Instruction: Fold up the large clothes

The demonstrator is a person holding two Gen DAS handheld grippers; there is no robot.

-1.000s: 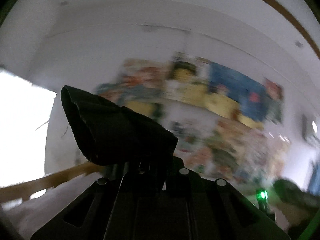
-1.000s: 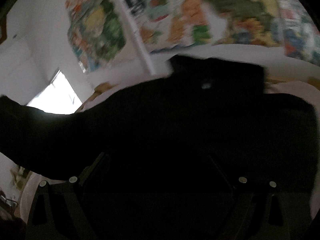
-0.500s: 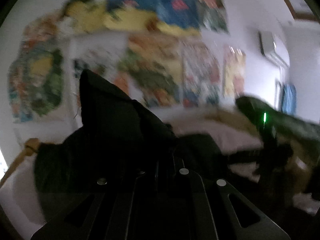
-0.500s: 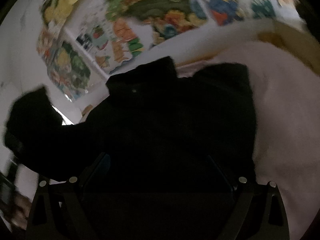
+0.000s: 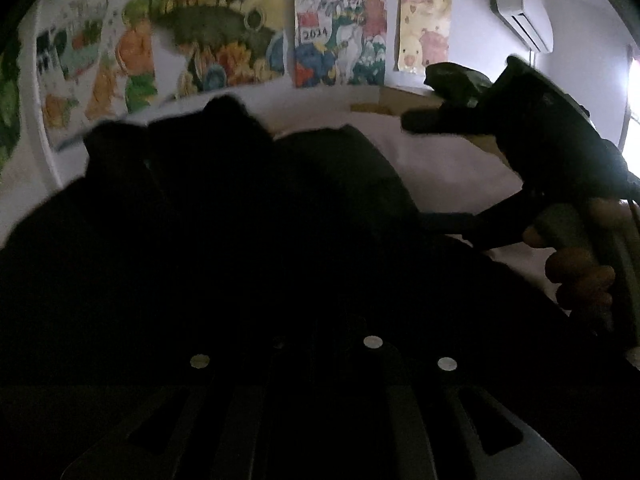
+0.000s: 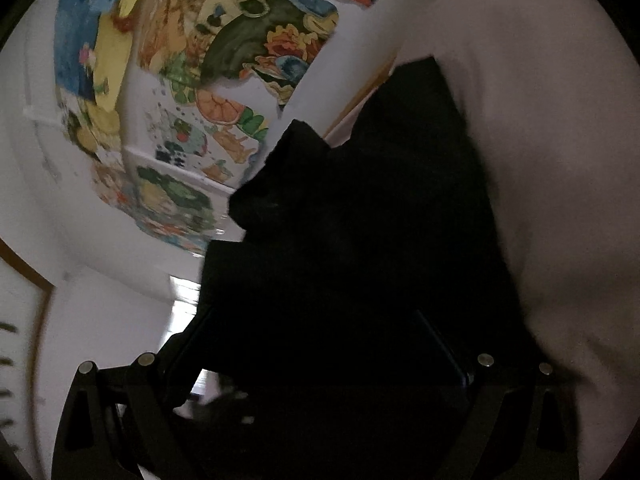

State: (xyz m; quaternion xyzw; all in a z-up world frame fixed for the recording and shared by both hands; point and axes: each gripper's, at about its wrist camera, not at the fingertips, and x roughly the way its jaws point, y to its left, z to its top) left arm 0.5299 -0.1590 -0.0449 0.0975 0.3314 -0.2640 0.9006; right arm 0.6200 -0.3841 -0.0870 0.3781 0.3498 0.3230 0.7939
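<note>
The black garment (image 5: 248,240) fills the lower and left frame of the left wrist view, draped over my left gripper (image 5: 320,344); it seems clamped on cloth. Right gripper (image 5: 532,148) sits at right edge, jaw state unreadable. In the right wrist view the garment (image 6: 360,260) runs upward from my claw over the pale bed (image 6: 560,160)

My left hand-held gripper (image 5: 320,320) points forward and a bit down. Dark cloth hides its fingers, so I can't tell how they stand. My right hand-held gripper (image 5: 436,124) is out to my right, tilted over. My right hand (image 5: 580,276) wraps its handle.
</note>
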